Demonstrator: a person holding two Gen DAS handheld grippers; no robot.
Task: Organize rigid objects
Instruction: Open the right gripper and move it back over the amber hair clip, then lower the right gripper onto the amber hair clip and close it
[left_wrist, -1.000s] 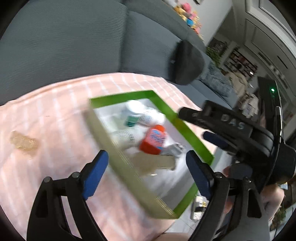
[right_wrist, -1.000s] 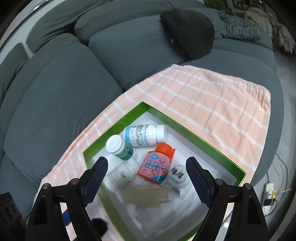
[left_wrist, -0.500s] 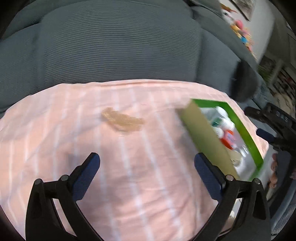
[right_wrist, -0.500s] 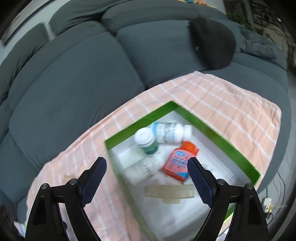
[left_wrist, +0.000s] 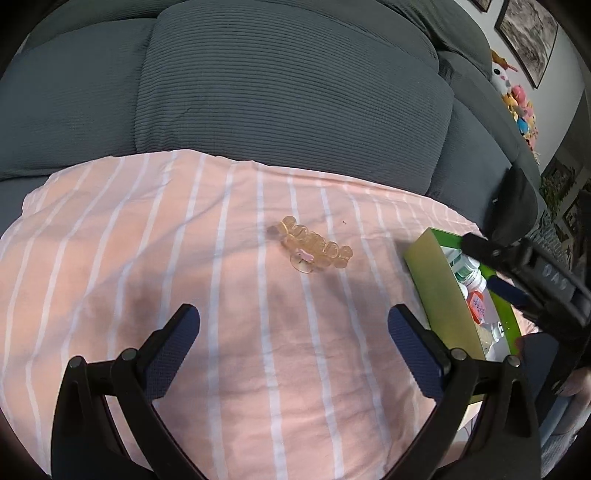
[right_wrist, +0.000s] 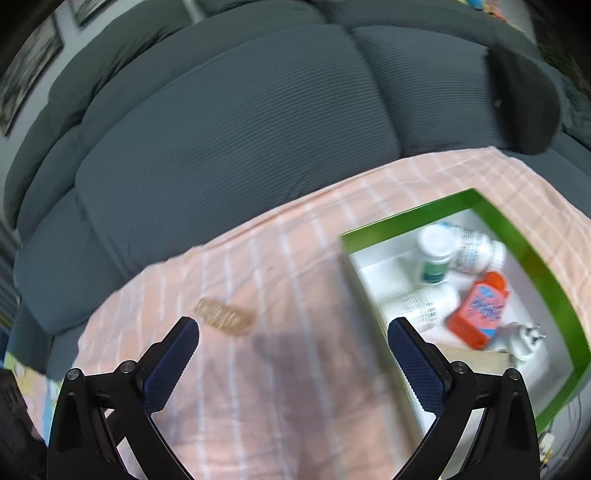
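- The left gripper (left_wrist: 293, 326) is spread wide, empty, near the amber hair clip (left_wrist: 314, 248).
- The right gripper (right_wrist: 293, 338) is opening, empty, beside the green box (right_wrist: 509, 221).

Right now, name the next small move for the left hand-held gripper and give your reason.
Probably ease the left hand-held gripper forward and down over the amber hair clip. The clip lies alone on the striped cloth, outside the green box, and the jaws stand open with nothing between them.

Black left tool (left_wrist: 293, 325) (silver screws), blue textured pads (left_wrist: 173, 343).
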